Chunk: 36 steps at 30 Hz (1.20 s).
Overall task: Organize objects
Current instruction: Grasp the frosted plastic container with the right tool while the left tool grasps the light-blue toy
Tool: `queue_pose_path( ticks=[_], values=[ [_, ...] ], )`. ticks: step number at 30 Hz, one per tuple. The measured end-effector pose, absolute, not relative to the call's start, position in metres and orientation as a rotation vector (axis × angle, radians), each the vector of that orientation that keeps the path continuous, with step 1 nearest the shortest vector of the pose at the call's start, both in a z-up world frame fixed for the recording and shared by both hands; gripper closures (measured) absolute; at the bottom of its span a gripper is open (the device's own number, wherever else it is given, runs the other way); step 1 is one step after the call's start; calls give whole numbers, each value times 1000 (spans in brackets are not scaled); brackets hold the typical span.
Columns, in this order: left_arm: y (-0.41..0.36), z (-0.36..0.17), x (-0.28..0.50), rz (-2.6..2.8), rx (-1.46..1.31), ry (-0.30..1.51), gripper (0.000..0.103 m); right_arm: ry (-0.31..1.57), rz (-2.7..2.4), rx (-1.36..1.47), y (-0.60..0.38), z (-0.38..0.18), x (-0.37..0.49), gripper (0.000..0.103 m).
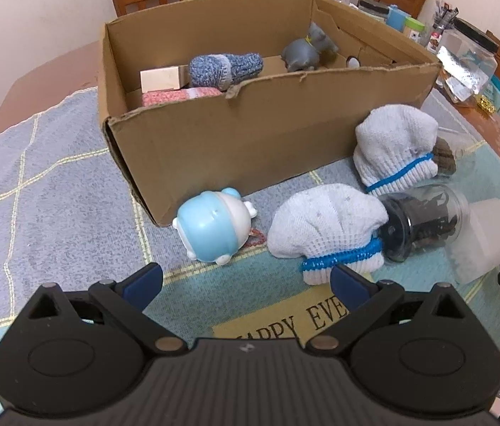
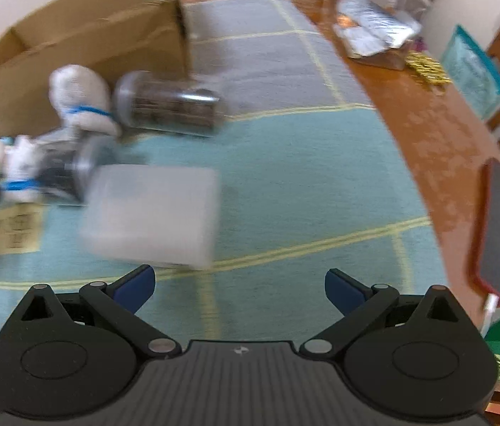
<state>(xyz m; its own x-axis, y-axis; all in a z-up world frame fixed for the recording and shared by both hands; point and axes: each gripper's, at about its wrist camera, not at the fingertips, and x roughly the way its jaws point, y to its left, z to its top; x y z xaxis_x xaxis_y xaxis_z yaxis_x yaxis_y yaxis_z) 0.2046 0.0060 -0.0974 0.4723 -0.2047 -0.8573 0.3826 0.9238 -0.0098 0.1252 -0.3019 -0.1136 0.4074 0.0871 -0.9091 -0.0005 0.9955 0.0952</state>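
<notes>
Checked cloth [image 1: 54, 177] in grey-blue and teal, spread over a brown wooden table [image 2: 427, 124], edged with chairs and clutter at the far side. On it, an open cardboard box [image 1: 250, 131], flaps torn along the near rim. Inside the box: a blue-and-grey knitted sock roll [image 1: 225, 67], a pink knitted piece [image 1: 179, 96] beneath it, a pale wooden block [image 1: 163, 78] to the left, a grey toy animal [image 1: 306, 51] toward the back right.

Outside the box, on the cloth: a translucent white plastic container [image 2: 154, 213], blurred in the right wrist view, nearest the right gripper. Two white knitted gloves with blue cuff bands, one [image 1: 397, 147] just beside the box's right corner, the other [image 1: 328, 230] nearer the camera. A clear jar of dark contents [image 1: 423, 225] lying on its side, touching the nearer glove. A light-blue-and-white round toy figure [image 1: 210, 227] tipped over, just beside the box's near corner.

Left gripper [image 1: 246, 282] spread wide, holding nothing, low over the cloth, near the closer glove. Right gripper [image 2: 239, 289] likewise spread, empty, just short of the plastic container.
</notes>
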Motion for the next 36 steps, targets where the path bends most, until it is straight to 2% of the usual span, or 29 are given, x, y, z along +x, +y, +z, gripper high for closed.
queue_pose_path(
  ticks=[7,14,36],
  values=[
    [6,-97,207,-386,192,1017,3,1112,111,121,-274,-106,146,0],
    [9,-104,214,-370,181,1025,3,1152,58,102,-260,-113,160,0],
    [32,-115,247,-191,31,1002,3,1157,-11,34,-271,-123,165,0]
  ],
)
